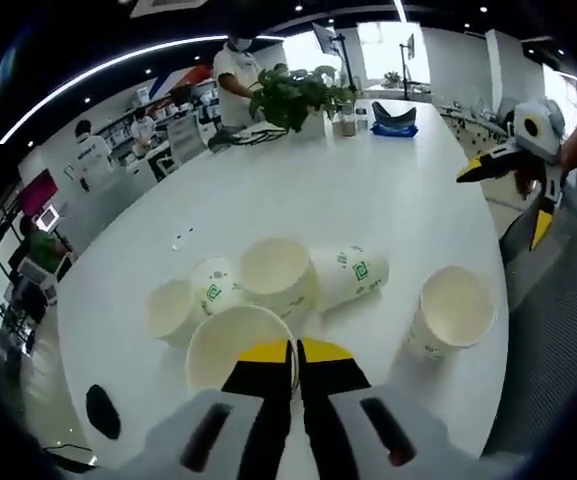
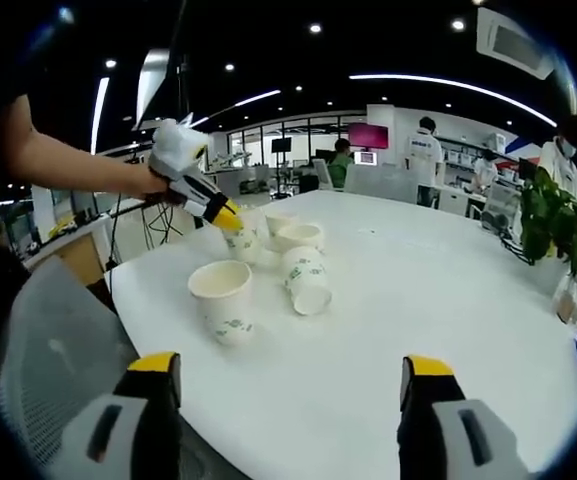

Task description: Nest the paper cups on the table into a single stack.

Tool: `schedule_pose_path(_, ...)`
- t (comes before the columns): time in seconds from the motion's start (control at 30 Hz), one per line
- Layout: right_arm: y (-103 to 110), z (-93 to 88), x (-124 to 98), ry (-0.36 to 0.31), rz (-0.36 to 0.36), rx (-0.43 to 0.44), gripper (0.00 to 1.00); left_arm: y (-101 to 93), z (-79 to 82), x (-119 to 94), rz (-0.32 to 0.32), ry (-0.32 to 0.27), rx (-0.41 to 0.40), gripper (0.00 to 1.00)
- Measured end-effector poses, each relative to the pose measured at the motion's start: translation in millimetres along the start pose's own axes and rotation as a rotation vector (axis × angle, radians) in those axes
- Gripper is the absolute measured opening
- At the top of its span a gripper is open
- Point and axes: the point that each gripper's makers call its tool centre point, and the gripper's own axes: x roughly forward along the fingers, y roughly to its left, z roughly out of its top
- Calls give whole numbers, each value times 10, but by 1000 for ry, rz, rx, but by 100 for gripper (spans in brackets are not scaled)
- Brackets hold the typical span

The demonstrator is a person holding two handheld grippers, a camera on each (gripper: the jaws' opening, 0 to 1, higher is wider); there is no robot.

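Several white paper cups with green print stand or lie on the white table. My left gripper is shut on the rim of the nearest upright cup. Behind it are an upright cup, two smaller-looking cups, and a cup on its side. One cup stands apart to the right. My right gripper is open and empty above the table, short of that lone cup. The tipped cup lies beyond. The left gripper pinches its cup.
A potted plant, a blue object and small jars stand at the table's far end. A grey chair sits at the table's near edge. People stand and sit around the office beyond the table.
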Motion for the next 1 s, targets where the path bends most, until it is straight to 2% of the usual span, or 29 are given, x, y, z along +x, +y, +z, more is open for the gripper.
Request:
schedule_pose_path(0.37, 52, 6, 3, 6, 12, -7, 99, -78, 172, -325, 18, -42, -38, 0)
schedule_pose_path(0.53, 68, -14, 10, 15, 21, -11, 100, -161, 262, -453, 2, -53, -29, 0)
schedule_pose_path(0.67, 79, -21, 13, 19, 26, -22, 100, -298, 411, -575, -18, -75, -28, 0)
schedule_pose_path(1.0, 57, -37, 18, 19, 23, -25, 100, -514, 606, -663, -64, -100, 10, 0)
